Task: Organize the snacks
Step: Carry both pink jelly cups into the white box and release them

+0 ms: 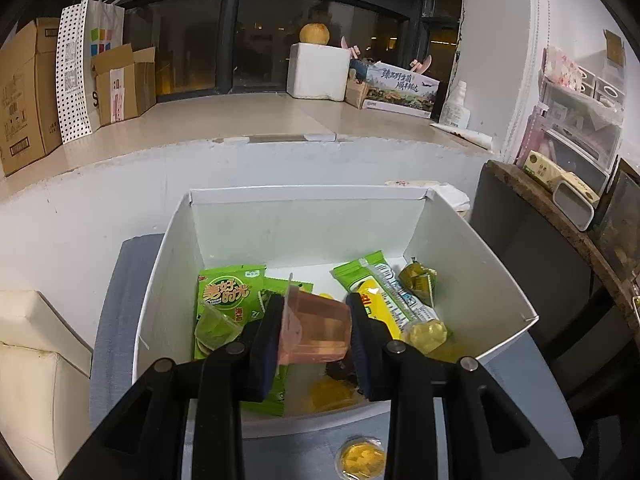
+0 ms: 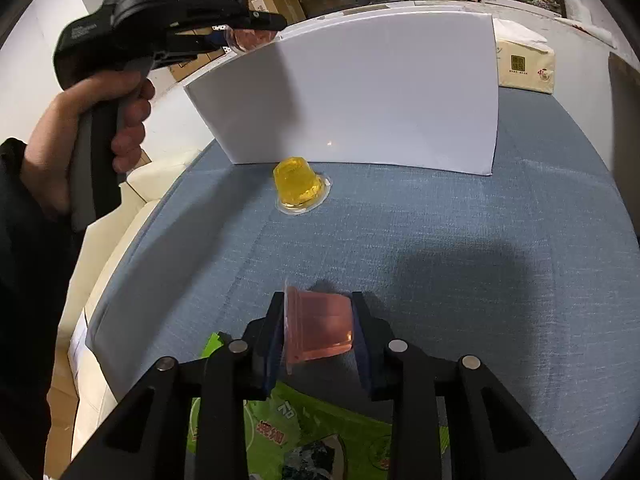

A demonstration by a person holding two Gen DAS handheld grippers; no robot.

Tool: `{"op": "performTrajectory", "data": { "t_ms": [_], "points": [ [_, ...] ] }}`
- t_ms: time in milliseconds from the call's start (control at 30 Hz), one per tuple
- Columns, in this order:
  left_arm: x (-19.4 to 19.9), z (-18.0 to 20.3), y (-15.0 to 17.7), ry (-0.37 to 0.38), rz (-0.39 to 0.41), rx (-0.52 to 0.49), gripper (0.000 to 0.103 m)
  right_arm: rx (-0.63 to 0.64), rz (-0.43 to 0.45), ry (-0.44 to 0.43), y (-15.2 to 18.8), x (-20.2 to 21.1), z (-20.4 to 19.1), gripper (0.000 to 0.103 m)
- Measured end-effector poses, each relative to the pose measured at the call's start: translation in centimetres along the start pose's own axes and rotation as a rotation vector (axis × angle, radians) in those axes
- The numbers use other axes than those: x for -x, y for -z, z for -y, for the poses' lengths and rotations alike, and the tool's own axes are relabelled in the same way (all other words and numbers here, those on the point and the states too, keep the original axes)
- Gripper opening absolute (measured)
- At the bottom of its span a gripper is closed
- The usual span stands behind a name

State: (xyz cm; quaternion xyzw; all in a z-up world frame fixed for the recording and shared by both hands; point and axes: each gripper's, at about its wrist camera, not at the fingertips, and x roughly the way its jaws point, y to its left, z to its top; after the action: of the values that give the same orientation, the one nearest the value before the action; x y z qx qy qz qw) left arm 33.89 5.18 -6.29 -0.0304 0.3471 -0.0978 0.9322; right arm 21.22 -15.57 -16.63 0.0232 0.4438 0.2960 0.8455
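Observation:
My left gripper is shut on a pink jelly cup, held on its side above the open white box. The box holds green snack packets, a yellow packet and yellow-green jelly cups. My right gripper is shut on another pink jelly cup just above the blue cloth. A yellow jelly cup stands upside down on the cloth by the box's outer wall; it also shows in the left wrist view. The left gripper shows over the box rim.
A green snack packet lies under my right gripper. A tissue pack sits behind the box. A white sofa is at the left. The windowsill holds cardboard boxes, a foam box and a bottle.

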Motion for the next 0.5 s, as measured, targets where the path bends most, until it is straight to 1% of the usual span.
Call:
{"op": "performTrajectory", "data": {
  "t_ms": [100, 233, 300, 333, 367, 400, 433, 500],
  "points": [
    [-0.7, -0.5, -0.1, -0.004, -0.011, 0.004, 0.034, 0.006, 0.063, -0.004, -1.7, 1.7, 0.1, 0.033],
    [-1.8, -1.1, -0.1, -0.008, -0.035, 0.014, 0.035, 0.020, 0.179, 0.009, -6.4, 4.9, 0.4, 0.033],
    [-1.9, -1.4, 0.0, -0.038, -0.031, 0.021, 0.037, 0.035, 0.230, 0.031, -9.1, 6.1, 0.7, 0.033],
    [-1.9, -1.5, 0.1, -0.053, -0.029, 0.023, 0.047, 0.042, 0.252, 0.046, -10.4, 6.6, 0.8, 0.033],
    [-1.9, -1.6, 0.1, -0.054, -0.028, 0.027, 0.056, 0.045, 0.269, 0.054, -11.4, 6.9, 1.0, 0.033],
    [-1.9, -1.7, 0.1, -0.050, -0.033, 0.035, 0.081, 0.046, 0.284, 0.061, -12.4, 7.2, 1.1, 0.033],
    [-1.9, -1.8, 0.2, -0.052, -0.033, 0.039, 0.099, 0.046, 0.295, 0.072, -13.6, 7.3, 1.3, 0.033],
    [-1.4, -1.7, 0.3, -0.058, -0.019, 0.031, 0.101, 0.047, 0.304, 0.091, -15.6, 7.1, 1.6, 0.033]
  ]
}}
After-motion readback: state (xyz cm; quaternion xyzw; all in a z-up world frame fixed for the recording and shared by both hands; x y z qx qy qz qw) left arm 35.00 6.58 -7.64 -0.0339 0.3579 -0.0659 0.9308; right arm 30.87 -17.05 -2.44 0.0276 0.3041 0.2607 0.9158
